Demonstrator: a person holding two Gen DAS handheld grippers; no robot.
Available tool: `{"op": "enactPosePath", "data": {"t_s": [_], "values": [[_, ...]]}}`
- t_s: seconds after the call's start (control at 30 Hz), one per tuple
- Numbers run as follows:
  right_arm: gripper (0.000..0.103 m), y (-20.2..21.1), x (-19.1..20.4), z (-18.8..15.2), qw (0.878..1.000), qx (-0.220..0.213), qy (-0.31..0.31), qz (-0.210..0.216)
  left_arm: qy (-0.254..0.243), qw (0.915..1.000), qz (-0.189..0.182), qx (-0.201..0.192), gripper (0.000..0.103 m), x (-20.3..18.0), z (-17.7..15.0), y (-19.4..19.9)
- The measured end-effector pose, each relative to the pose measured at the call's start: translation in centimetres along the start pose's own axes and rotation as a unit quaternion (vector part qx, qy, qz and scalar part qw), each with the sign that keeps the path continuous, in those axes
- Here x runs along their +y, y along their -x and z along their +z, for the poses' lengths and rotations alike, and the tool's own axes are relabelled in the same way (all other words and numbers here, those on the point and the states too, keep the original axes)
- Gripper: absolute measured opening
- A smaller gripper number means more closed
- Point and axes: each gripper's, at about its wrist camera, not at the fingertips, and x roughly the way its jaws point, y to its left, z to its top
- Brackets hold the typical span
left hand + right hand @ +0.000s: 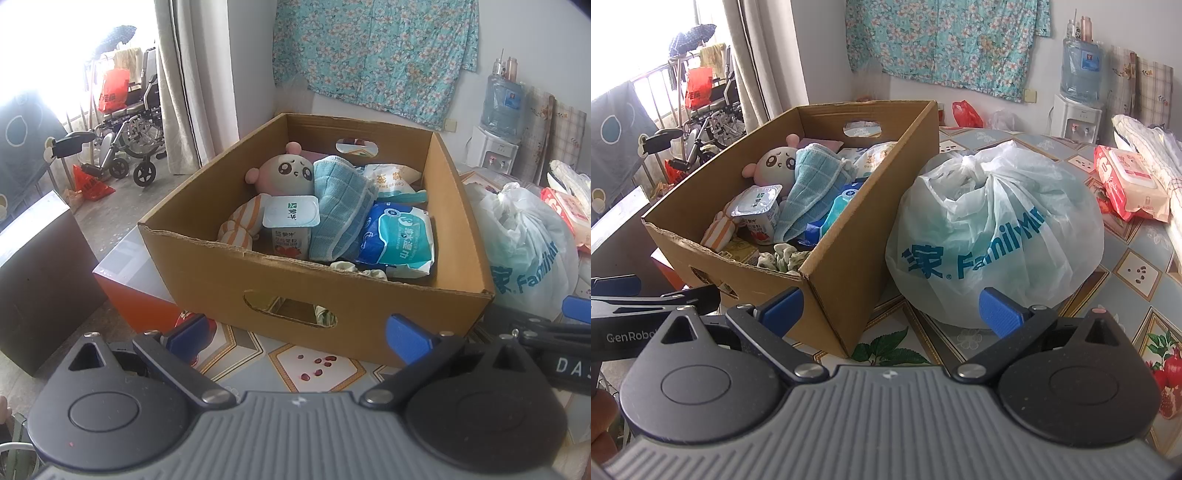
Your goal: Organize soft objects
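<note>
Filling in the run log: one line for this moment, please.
left gripper open, empty | right gripper open, empty | cardboard box filled | white plastic bag beside box

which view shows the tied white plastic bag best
The right wrist view: the white plastic bag sits whole beside the cardboard box, knot and blue lettering clear. The left wrist view shows only part of it at the right, partly hidden behind the box wall.

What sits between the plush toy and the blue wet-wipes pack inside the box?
A folded blue cloth lies between the plush toy and the wet-wipes pack in the cardboard box; the left wrist view shows it best.
</note>
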Motion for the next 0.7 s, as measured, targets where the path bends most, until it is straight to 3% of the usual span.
{"op": "enactPosePath", "data": {"t_s": [0.7], "values": [[0.102,-0.09,0.02,-0.17,1.000,0.002,0.000,0.000,0.000,1.0000,0.001,0.001,0.103,0.02,0.01,-0.03]]}}
